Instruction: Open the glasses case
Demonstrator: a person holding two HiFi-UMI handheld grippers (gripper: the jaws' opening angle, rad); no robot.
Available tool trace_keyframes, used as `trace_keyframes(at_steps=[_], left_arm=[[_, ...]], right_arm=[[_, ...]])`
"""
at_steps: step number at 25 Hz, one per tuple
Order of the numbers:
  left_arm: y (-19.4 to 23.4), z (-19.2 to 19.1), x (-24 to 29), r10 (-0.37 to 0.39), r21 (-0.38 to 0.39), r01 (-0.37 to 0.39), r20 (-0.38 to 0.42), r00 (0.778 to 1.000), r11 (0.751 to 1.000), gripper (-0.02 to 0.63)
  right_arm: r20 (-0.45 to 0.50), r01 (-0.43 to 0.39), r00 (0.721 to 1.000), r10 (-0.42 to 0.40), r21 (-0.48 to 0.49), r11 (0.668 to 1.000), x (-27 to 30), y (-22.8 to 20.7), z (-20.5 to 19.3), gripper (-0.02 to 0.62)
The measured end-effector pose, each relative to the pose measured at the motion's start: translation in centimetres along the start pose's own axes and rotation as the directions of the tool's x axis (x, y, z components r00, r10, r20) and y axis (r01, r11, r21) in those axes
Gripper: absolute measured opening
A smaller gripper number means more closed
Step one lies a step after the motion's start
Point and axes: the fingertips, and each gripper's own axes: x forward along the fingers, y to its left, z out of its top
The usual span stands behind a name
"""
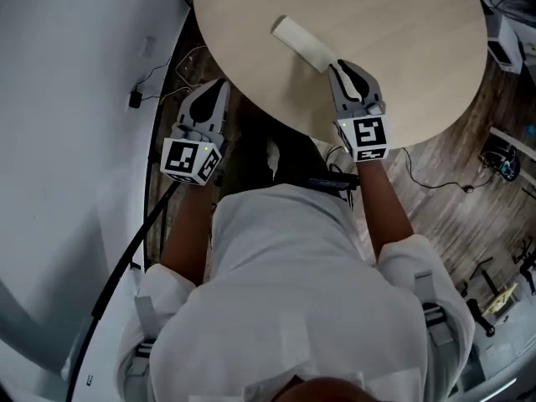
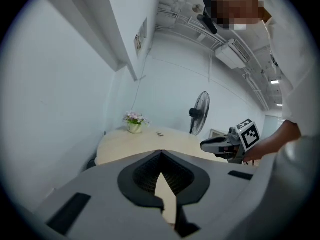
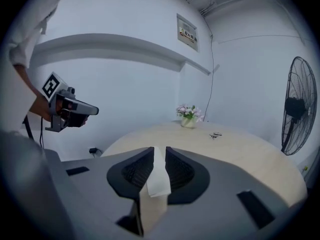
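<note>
A slim white glasses case (image 1: 303, 43) lies slantwise on the round pale wooden table (image 1: 410, 32). My right gripper (image 1: 336, 64) is at the case's near end. In the right gripper view the white case (image 3: 158, 176) fills the narrow gap between the jaws (image 3: 159, 151) and touches both. My left gripper (image 1: 219, 86) hangs off the table's left edge, apart from the case. Its jaws (image 2: 161, 154) meet at the tips with nothing between them. Each gripper shows in the other's view: the right gripper (image 2: 204, 145) and the left gripper (image 3: 95, 111).
A small pot of flowers (image 3: 188, 115) and a dark pair of glasses (image 3: 215, 134) sit at the table's far side. A standing fan (image 3: 295, 106) is beyond the table. A white wall (image 1: 67, 99) runs close on the left. Cables (image 1: 435, 182) trail over the wood floor.
</note>
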Motion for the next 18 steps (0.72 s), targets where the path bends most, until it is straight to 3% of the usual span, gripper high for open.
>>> trace_keyframes(at_steps=[5, 12, 14, 18], left_arm=[[-2.0, -0.5, 4.5, -0.165, 0.086, 0.169, -0.055, 0.985, 0.982, 0.014], [-3.6, -2.2, 7.8, -0.392, 0.122, 0.408, -0.138, 0.91, 0.905, 0.014], [-3.2, -2.8, 8.5, -0.425, 0.114, 0.441, -0.139, 0.895, 0.89, 0.014], [-3.7, -3.4, 10.2, -0.443, 0.097, 0.455, -0.124, 0.888, 0.885, 0.014]], right_arm=[[-0.05, 0.063, 0.997, -0.066, -0.058, 0.996, -0.3, 0.0, -1.6, 0.1], [-0.158, 0.156, 0.971, -0.179, -0.15, 0.976, 0.1, -0.3, -4.1, 0.12], [-0.186, 0.193, 0.957, -0.223, -0.17, 0.966, 0.5, 0.1, -4.9, 0.128], [-0.22, 0.21, 0.94, -0.262, -0.233, 0.95, 1.1, 0.8, -5.7, 0.137]])
